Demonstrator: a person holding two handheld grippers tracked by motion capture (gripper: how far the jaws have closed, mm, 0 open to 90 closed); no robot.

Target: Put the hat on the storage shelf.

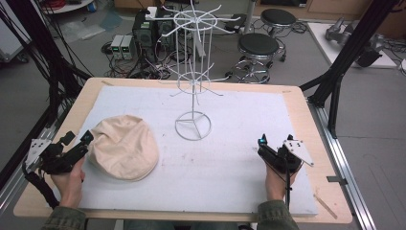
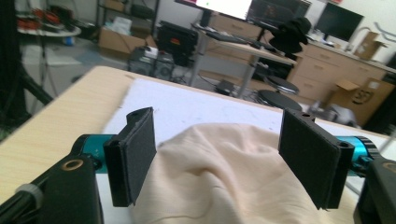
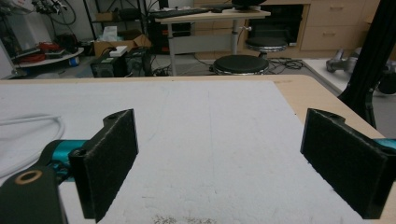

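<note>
Left gripper (image 2: 219,158), lower frame: fingers apart, straddling cream cloth cap (image 2: 219,172), apparently poised to grasp. Right gripper (image 3: 233,163): fingers apart, idle above counter (image 3: 210,140). Wire hanging rack (image 1: 193,72), upper centre.

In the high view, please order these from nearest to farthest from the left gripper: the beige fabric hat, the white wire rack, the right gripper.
1. Beige fabric hat, beside the left gripper.
2. White wire rack, at the table's middle.
3. Right gripper, at the right side.
</note>
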